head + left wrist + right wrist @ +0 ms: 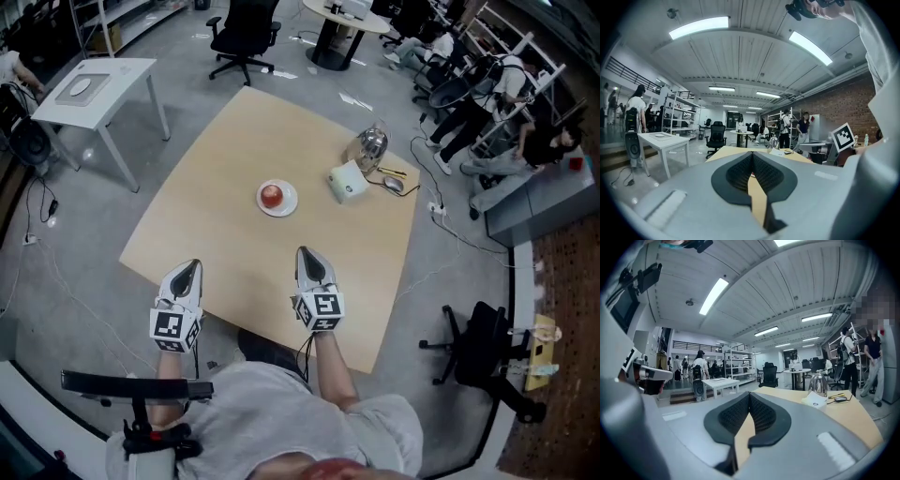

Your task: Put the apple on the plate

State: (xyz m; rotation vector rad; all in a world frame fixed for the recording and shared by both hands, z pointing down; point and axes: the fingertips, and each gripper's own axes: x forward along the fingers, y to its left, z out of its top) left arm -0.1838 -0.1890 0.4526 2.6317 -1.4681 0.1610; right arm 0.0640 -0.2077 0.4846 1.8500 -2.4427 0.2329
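The person's grey shirt (pixel 281 412) is seen at the bottom of the head view, with both arms stretched forward over the near edge of the wooden table (pixel 225 159). The left gripper (pixel 192 266) is held at the table's near left edge, and the right gripper (pixel 305 253) is held beside it, further in over the wood. In the left gripper view the two dark pads are pressed together at their tips, and nothing is caught between them. In the right gripper view the pads are likewise closed against each other, with nothing held. Both grippers are pointed roughly level, toward the far side of the table.

The apple (pixel 271 195) is found on the plate (pixel 285 208), near the middle of the table and well apart from both grippers. A white box (pixel 347 181) is set just right of the plate, a metal kettle (pixel 372 144) is placed behind the box, and a mouse (pixel 393 184) is laid near the right edge. A white table (pixel 94 89) and a chair (pixel 244 37) are seen on the floor beyond.
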